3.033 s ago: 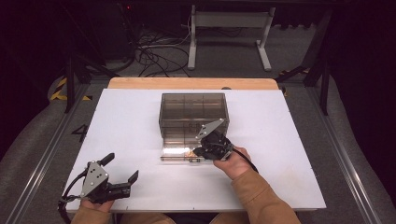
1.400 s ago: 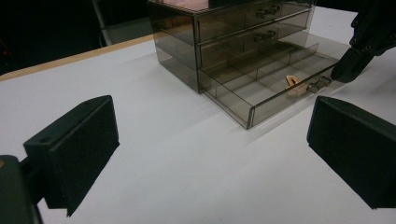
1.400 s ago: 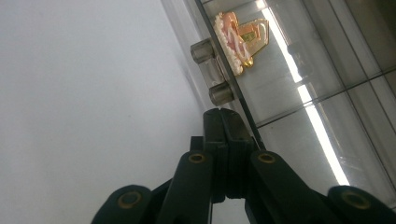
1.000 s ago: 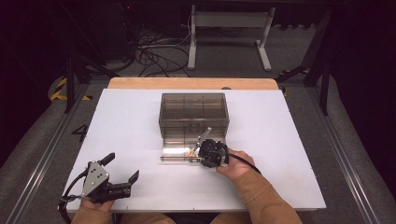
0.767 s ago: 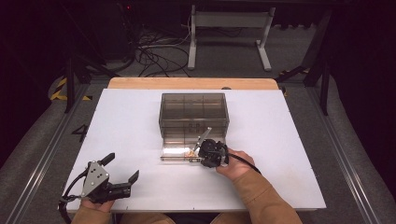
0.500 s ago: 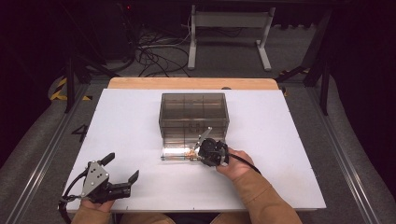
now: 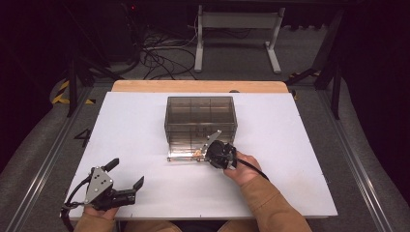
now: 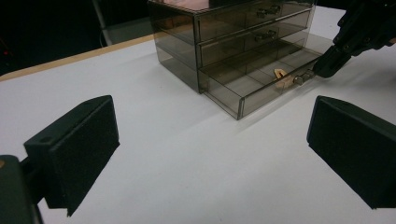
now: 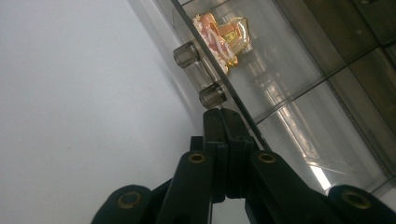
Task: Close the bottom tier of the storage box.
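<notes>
Drawer (image 8: 261, 84), bottom of cabinet (image 7: 200, 121), mid-tabletop, pulled out toward near edge. Right gripper (image 9: 223, 116): jaws closed together, empty, tips at drawer's handle (image 9: 201, 74). Left gripper (image 7: 126, 180): wide open, empty, near-left corner.

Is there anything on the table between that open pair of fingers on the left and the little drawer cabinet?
Nothing: in the left gripper view, bare white table runs from the left gripper to the drawer cabinet.
</notes>
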{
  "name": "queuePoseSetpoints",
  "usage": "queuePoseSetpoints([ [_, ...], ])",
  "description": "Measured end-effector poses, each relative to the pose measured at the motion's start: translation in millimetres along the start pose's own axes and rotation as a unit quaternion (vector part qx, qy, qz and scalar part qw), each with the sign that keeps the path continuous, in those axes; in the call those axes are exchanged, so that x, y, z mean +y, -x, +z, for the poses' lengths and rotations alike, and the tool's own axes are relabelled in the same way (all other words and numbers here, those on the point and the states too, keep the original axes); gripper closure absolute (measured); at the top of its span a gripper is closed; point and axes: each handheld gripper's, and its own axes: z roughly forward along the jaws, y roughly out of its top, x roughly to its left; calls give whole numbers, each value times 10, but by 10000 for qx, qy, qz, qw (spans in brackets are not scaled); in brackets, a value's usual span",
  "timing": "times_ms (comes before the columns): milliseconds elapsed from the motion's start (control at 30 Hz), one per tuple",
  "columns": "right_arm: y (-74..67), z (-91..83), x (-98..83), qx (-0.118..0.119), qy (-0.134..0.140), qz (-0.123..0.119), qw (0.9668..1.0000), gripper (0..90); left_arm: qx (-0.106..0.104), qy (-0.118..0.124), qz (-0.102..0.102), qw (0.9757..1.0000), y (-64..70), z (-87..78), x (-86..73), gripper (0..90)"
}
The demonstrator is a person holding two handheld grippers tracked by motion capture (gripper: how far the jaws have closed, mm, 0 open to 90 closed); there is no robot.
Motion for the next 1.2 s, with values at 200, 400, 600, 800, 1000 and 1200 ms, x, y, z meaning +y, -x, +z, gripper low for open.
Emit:
queuePoseSetpoints([
  [200, 34, 19, 4, -153, 149, 120, 9997, 900, 2, -5, 0, 10000, 0, 1, 0, 29],
  [400, 73, 45, 15, -292, 324, 253, 9987, 900, 11, -3, 12, 10000, 0, 6, 0, 29],
  [600, 91, 78, 31, -428, 431, 320, 9976, 900, 9, -17, 15, 10000, 1, 9, -1, 29],
  [800, 116, 108, 36, -543, 501, 364, 9966, 900, 5, -22, 13, 10000, 1, 8, -1, 30],
  [1000, 137, 130, 46, -689, 621, 413, 9948, 900, 14, -18, 14, 10000, 1, 10, -2, 30],
  [1200, 149, 146, 55, -774, 745, 450, 9932, 900, 8, -31, 9, 10000, 5, 13, -3, 30],
])
